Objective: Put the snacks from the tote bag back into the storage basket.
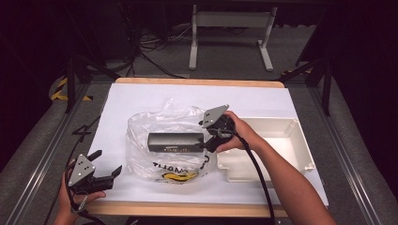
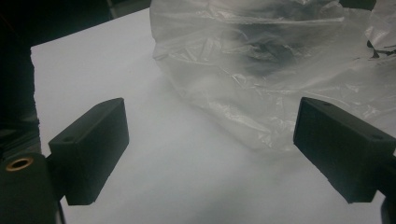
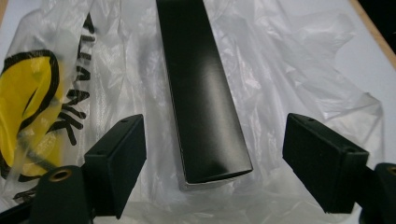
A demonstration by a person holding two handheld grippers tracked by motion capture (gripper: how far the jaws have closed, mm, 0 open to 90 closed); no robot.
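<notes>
A long black box [image 1: 176, 141] lies on a crumpled clear plastic bag [image 1: 155, 161] printed with yellow and black lettering, in the middle of the white sheet. My right gripper [image 1: 209, 140] is at the box's right end. In the right gripper view the box's near end [image 3: 205, 102] sits between the two jaws with a gap on each side, so my right gripper [image 3: 215, 154] is open. My left gripper [image 1: 109, 162] rests at the table's front left, apart from the bag. In its own view my left gripper [image 2: 210, 135] is open on bare sheet, with the bag [image 2: 261, 70] just beyond.
A shallow white tray [image 1: 291, 126] stands to the right of the bag, under the right forearm. The white sheet [image 1: 141, 98] covers a wooden tabletop. Beyond the far edge are a dark floor, cables and a white table frame [image 1: 230, 28].
</notes>
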